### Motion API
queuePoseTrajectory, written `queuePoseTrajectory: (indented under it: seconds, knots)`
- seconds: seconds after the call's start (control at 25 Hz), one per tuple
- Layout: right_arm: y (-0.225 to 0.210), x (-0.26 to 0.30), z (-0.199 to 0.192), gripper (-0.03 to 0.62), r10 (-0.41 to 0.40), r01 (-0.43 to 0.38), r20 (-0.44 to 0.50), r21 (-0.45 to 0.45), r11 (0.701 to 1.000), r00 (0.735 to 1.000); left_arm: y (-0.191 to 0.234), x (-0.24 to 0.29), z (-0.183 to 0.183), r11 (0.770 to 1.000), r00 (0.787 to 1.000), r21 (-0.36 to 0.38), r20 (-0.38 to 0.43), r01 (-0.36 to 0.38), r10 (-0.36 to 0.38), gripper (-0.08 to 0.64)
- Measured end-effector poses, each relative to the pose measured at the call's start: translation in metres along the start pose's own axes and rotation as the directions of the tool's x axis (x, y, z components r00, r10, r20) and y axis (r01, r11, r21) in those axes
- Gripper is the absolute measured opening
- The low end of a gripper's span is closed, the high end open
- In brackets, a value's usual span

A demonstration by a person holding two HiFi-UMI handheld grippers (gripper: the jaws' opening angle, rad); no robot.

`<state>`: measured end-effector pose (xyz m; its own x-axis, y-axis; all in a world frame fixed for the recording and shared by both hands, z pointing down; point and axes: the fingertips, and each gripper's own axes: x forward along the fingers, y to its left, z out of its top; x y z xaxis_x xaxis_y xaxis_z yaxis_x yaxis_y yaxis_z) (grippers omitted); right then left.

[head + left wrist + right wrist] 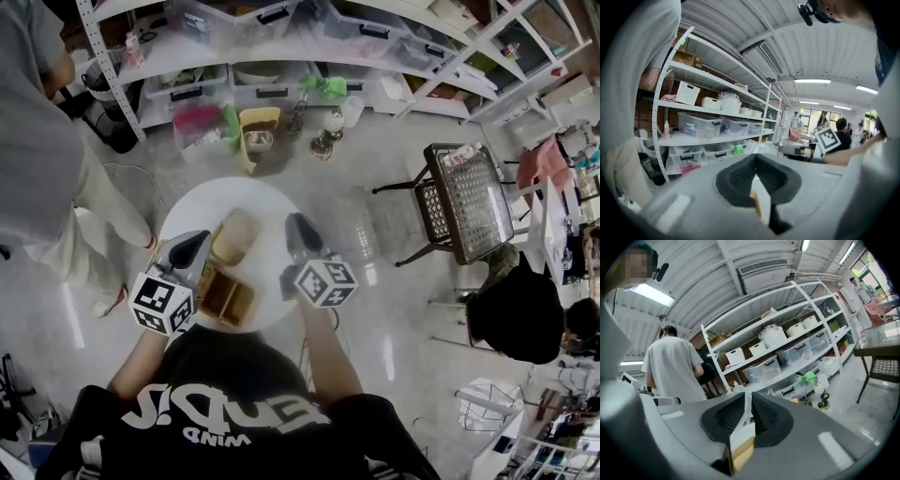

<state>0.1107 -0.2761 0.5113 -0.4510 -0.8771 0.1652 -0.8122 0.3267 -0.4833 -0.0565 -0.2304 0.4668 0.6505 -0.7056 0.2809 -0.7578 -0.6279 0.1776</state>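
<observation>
Looking down on the round white table (272,202), where did the grippers stand? the first asked.

Both hung over its near half, the second said. The left gripper (199,240) was over the table's left side and the right gripper (296,225) over its right side, both pointing toward the table's far edge.

And the jaws?

The left gripper's jaws met at their tips and gripped nothing. Through the wedge behind the tips only white tabletop and a thin tan edge showed. The right gripper's jaws were all but closed, drawn to a thin pale slit. I could make out nothing clamped between them, and a tan wooden corner lay beneath.

What lay on the table?

A plain tan box (234,236) sat near the table's middle, between the grippers and just beside the left one. A divided wooden box (227,300) sat at the table's near edge. A person in a grey top (37,141) stood left of the table. A shelving rack (281,56) was beyond it, and a black mesh chair (464,202) to its right.
</observation>
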Motion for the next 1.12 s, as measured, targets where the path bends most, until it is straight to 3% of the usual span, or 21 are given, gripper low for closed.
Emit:
queuePoseTrajectory:
  seconds: [0.2, 0.56, 1.12]
  knots:
    - [0.011, -0.044, 0.025, 0.046, 0.01, -0.009, 0.044, -0.037, 0.999, 0.999, -0.027, -0.013, -0.003, 1.0, 1.0, 0.013, 0.015, -0.017, 0.017, 0.002]
    - [0.043, -0.108, 0.036, 0.046, 0.048, -0.043, 0.104, -0.048, 0.998, 0.993, -0.061, -0.056, 0.0, 0.999, 0.998, 0.025, 0.047, -0.034, 0.033, 0.002]
    - [0.085, -0.188, 0.022, 0.046, -0.088, 0.106, 0.175, -0.098, 0.989, 0.981, -0.066, -0.108, 0.004, 1.0, 0.996, 0.019, 0.091, 0.018, -0.019, 0.002]
